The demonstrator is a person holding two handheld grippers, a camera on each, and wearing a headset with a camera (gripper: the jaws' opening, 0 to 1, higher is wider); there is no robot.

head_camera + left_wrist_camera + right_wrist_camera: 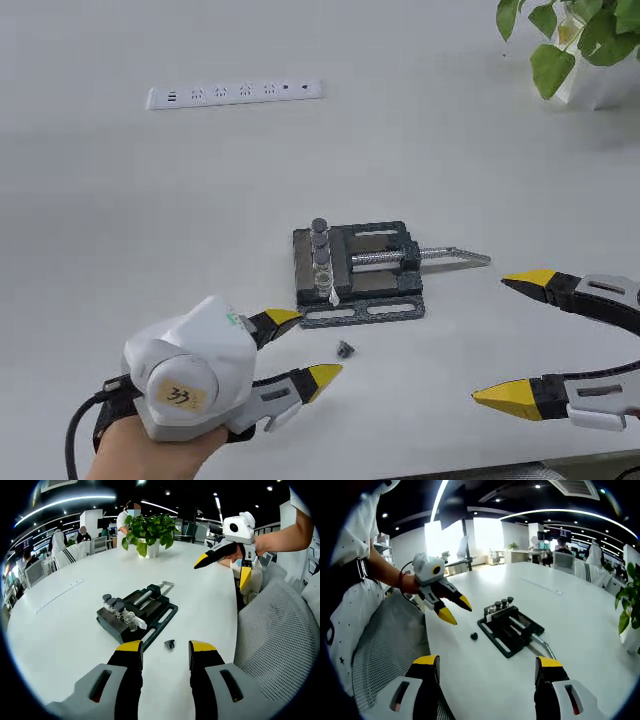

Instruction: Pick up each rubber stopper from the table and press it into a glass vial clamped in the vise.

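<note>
Toward the back left of the table [120, 220], a white power strip [235, 94] lying flat. Near the front left edge, the left claw [305, 347], held in a hand [150, 455], yellow-tipped jaws parted a moderate way, gripping nothing, aimed toward the vise. Just past those tips and touching neither, one small dark rubber stopper [345, 349], loose on the table, between the claw and the front of the vise. At mid-table, the dark vise [375, 283], screw handle sticking out toward the right edge. Clamped in it, a row of upright glass vials [322, 262]: three capped dark, the one closest to the front edge seemingly uncapped. Toward the front right edge, the right claw [505, 340], spread wide, empty, well apart from vise and stopper. At the back right corner, a leafy potted plant [575, 40].
</note>
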